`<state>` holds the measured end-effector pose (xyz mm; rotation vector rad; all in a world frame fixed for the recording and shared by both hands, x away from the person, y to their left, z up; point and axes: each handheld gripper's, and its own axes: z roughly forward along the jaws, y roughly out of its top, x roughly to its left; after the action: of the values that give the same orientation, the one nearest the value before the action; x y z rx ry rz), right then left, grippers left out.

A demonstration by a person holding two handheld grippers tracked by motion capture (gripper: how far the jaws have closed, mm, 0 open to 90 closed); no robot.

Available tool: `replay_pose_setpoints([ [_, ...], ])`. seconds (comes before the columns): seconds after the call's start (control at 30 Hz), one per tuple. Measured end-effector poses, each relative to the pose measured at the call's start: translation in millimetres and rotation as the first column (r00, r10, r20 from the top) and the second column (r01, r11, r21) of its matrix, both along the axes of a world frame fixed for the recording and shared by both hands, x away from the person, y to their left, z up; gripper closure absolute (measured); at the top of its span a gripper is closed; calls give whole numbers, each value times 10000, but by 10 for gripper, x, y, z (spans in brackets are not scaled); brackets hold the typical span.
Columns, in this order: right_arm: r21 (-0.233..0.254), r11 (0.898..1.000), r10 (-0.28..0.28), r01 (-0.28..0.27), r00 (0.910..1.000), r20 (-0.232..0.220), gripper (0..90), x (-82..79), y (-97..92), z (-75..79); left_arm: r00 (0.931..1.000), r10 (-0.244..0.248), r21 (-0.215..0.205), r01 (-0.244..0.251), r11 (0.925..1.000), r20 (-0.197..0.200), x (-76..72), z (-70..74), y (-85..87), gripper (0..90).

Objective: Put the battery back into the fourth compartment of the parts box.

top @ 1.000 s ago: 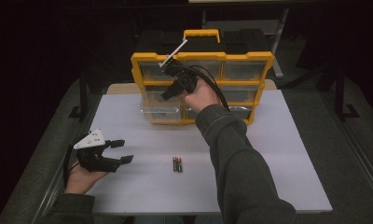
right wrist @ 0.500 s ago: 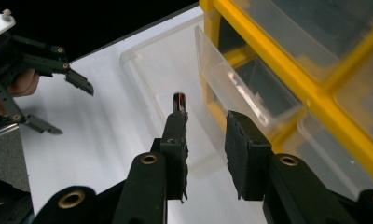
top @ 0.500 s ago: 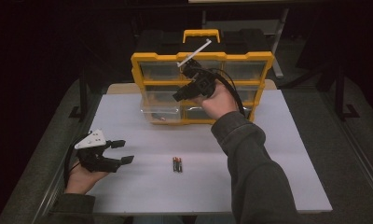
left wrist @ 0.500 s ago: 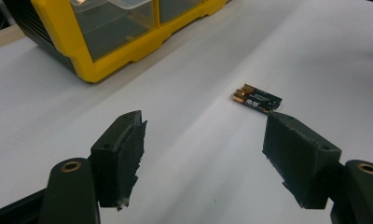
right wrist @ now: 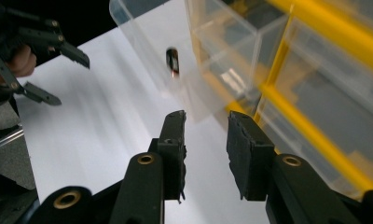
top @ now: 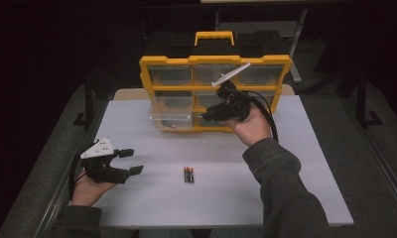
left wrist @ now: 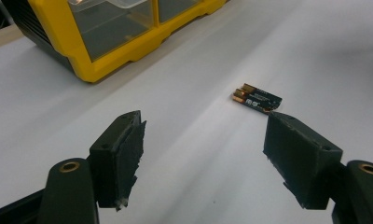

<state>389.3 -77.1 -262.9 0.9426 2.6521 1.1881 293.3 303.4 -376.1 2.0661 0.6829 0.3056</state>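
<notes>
A yellow organiser (top: 214,62) with clear drawers stands at the back of the white table (top: 296,163). Its lower left drawer (top: 170,118) is pulled out, and a single battery (right wrist: 172,60) lies inside it. Two batteries (top: 188,174) lie side by side mid-table, ahead of my left gripper's jaws (left wrist: 257,97). My left gripper (top: 133,161) rests at the near left, wide open and empty (left wrist: 205,126). My right gripper (top: 206,115) hovers in front of the organiser's lower middle drawer. Its jaws have just been opening a little, with a narrow gap and nothing between them (right wrist: 206,116).
The organiser has a yellow carry handle (top: 214,35) on top. The table's edges drop to a dark floor on both sides. Bare white surface lies to the right of the batteries. The left hand and its gripper (right wrist: 44,70) lie beyond the pulled-out drawer in the right gripper view.
My right hand has moved to the right along the organiser's front and dropped slightly. The left gripper and the batteries have stayed where they were.
</notes>
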Motion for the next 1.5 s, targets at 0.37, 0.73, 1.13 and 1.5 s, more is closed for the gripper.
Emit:
replay_pose_setpoints([
  [0.37,-155,9998,-128,121,9988,-477,605,-210,-37,-463,10000,-1,66,1,10000,-17,-3,3,-5,282],
  [0.73,-278,9996,-37,6,9934,-1145,543,-360,179,-922,10000,9,18,-9,10000,-65,-4,-11,-6,282],
  [1.13,-978,9945,216,-365,9886,-1493,541,-475,518,-1343,10000,42,-19,-42,10000,-40,-11,-5,-1,283],
  [1.5,-1291,9908,147,-402,9812,-1924,569,-465,671,-1540,10000,36,23,-36,10000,-31,-4,-9,-3,283],
])
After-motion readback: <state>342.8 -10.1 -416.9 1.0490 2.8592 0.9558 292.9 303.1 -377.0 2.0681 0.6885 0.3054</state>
